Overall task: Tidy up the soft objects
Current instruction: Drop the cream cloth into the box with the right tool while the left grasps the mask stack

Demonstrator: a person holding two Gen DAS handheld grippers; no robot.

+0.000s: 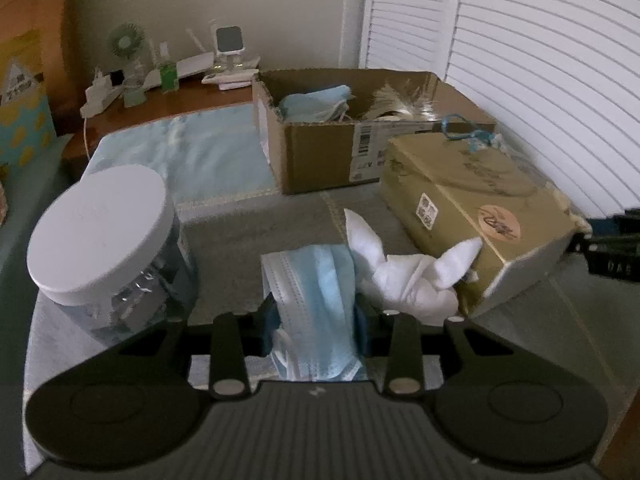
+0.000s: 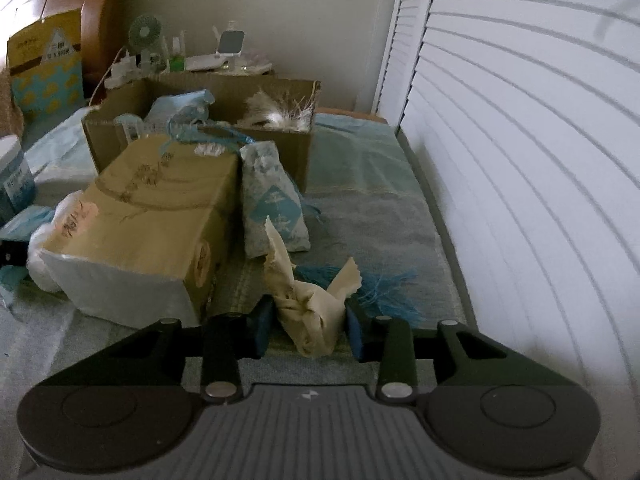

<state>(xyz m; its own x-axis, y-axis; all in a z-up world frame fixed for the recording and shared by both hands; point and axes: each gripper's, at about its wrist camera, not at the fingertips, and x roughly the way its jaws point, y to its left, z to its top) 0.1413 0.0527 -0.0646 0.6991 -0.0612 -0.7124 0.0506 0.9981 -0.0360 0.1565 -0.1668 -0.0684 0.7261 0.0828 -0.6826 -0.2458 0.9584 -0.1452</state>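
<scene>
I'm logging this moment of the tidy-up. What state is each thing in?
left hand-held gripper: shut on blue face mask
right hand-held gripper: shut on cream cloth
cardboard box: open, masks and a feathery item inside
tan box: closed, lying on its side
jar: white lid on
white cloth: crumpled, loose against the tan box

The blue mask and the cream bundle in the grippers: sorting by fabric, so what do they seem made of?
The blue mask looks like thin non-woven fabric, matte: fine pleats and a stitched white edge. The cream bundle seems to be crumpled tissue or soft cloth, matte; its jagged upright tips suggest paper, though I can't be sure.
</scene>
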